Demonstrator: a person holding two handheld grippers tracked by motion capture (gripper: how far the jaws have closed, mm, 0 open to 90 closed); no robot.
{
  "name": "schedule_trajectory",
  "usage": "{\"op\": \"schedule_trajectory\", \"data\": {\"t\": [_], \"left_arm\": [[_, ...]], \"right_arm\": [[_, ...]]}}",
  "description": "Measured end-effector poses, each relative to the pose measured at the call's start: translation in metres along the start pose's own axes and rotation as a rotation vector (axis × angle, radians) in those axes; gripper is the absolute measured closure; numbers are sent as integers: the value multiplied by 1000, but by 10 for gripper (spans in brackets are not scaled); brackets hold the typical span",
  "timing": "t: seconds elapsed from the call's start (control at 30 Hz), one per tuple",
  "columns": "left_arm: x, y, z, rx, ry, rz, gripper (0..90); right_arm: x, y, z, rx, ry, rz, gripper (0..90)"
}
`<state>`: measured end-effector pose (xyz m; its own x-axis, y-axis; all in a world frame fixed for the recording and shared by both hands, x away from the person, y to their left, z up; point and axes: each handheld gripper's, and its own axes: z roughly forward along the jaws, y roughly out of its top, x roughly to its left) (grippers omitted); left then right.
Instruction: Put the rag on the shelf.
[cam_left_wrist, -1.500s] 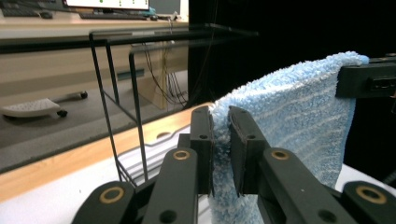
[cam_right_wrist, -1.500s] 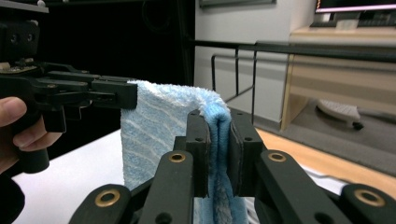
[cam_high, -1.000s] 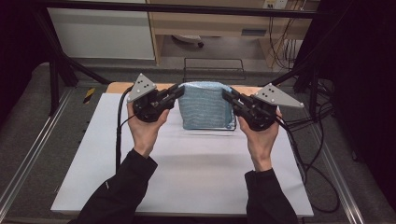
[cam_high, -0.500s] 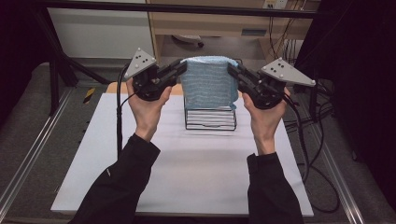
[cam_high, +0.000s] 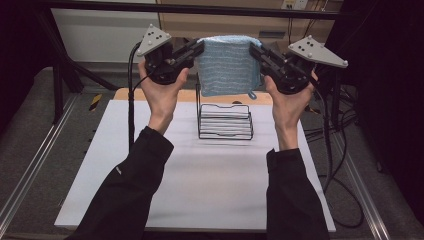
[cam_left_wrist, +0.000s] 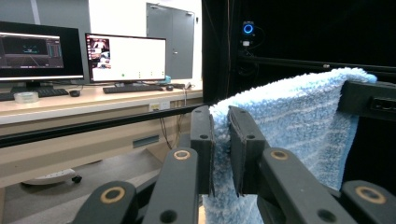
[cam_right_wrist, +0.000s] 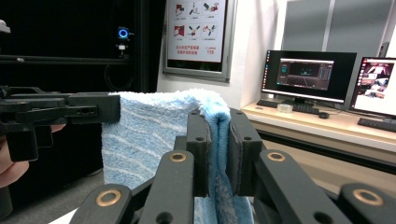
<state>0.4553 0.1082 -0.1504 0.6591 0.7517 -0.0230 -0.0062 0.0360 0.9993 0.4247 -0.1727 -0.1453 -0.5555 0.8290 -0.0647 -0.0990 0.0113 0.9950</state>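
Soft, light, limp towel (cam_high: 227, 65) hanging high above the rack (cam_high: 225, 121), top corners clamped in left gripper (cam_high: 196, 48) and right gripper (cam_high: 256, 50); best gripped at those corners.

Even overhead light, dark surroundings, bright glowing monitors (cam_left_wrist: 125, 58), soft focus

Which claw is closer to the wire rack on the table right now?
Neither, clearly. The left claw and right claw hold the blue towel up by its top corners, either side above the rack.
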Motion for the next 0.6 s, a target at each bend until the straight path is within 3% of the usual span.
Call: {"op": "schedule_trajectory", "data": {"t": [0.17,0.33,0.6], "left_arm": [[4,9,7,-18,0,-17,803],[6,19,16,-31,14,-2,803],[20,20,36,-19,46,3,803]], "right_arm": [[-5,11,7,-11,-12,-17,812],[-12,21,16,-24,-23,-19,812],[-25,19,37,-21,-27,-14,813]]}}
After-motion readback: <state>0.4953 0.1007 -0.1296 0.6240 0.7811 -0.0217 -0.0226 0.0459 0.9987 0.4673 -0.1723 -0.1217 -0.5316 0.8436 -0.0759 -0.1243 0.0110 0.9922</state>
